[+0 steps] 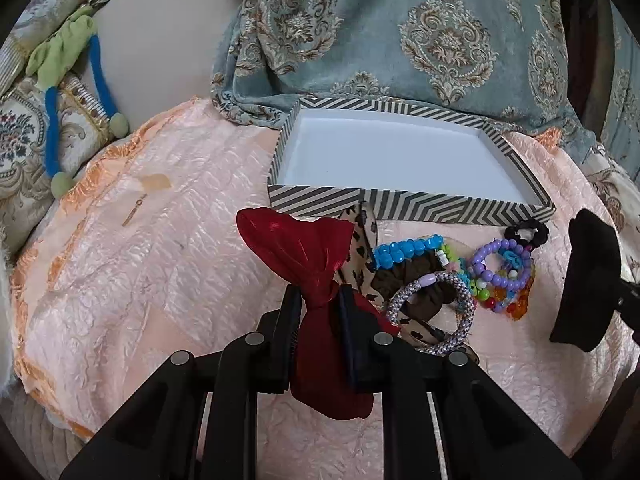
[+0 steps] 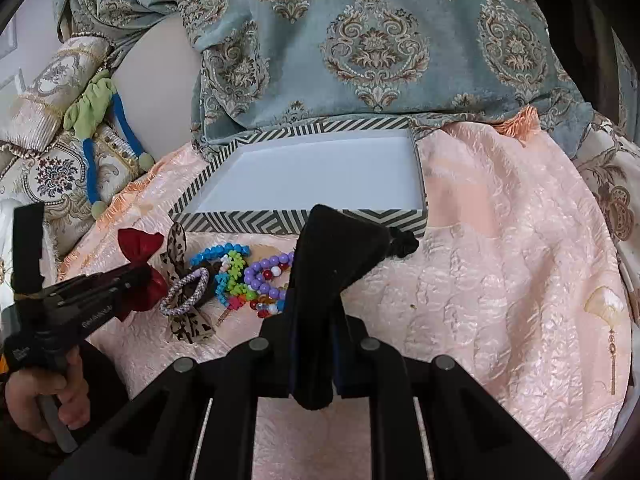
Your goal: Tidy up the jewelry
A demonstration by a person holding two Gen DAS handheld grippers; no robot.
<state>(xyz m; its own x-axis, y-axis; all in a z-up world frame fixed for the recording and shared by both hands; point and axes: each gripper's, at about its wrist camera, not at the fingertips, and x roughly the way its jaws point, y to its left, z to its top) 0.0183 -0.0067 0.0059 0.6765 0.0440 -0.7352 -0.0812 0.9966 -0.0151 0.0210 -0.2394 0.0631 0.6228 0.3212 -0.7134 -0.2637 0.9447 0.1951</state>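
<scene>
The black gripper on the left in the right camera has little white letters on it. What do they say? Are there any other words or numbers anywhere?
White print on the side of the left gripper: too small and blurred to read.
Small white label lower on its handle, near the hand: also too blurred to read.
Striped box, red bow, black bow, bead bracelets: no words or numbers.

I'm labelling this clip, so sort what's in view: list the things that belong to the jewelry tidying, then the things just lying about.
Part of the job:
- striped box, nothing in it yet
- red bow, held by the left gripper
- black bow, held by the right gripper
- beaded bracelets
- leopard-print bow
- black scrunchie

Just lying about:
- green and blue plush toy
- blue patterned cloth
- embroidered cushions
</scene>
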